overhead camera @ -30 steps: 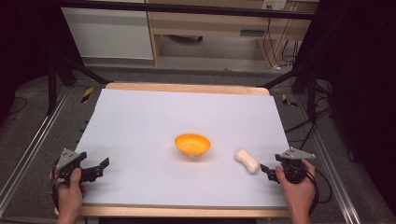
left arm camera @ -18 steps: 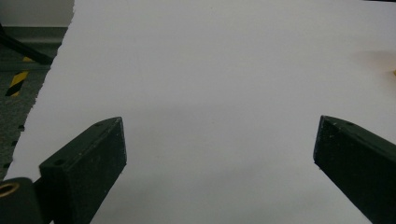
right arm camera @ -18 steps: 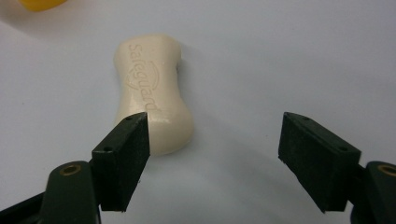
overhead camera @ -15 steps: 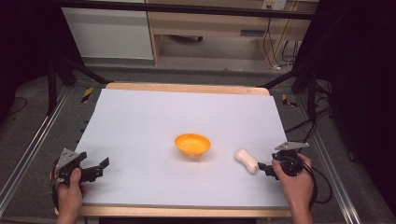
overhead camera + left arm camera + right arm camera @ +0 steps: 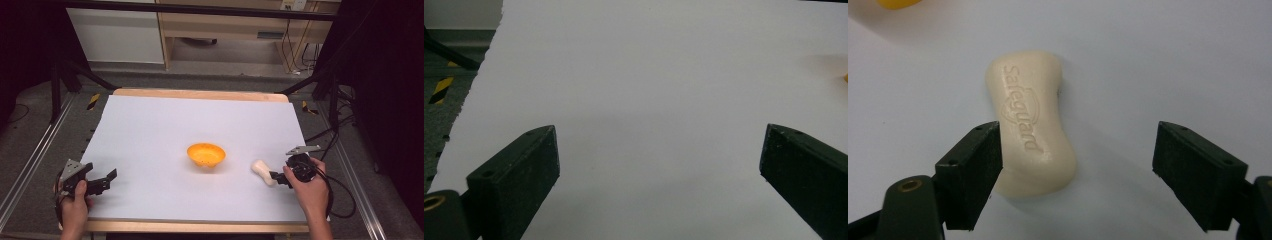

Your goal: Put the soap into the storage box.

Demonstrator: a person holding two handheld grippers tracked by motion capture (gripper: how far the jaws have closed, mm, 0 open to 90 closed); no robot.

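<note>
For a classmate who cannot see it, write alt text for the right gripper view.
A cream bar of soap stamped "Safeguard" lies on a white table, between the open black tongs of the right gripper. The left pad sits at the soap's edge; the right pad stands well clear. A sliver of an orange bowl peeks in at the top left.

Object: the soap bar [image 5: 1030,125] I'm working on, cream-white and waisted, "Safeguard" embossed on top.
Pose: lying flat, lettered face up.
Place: I see it on the white sheet, right of the orange bowl [image 5: 206,154], well apart.
</note>
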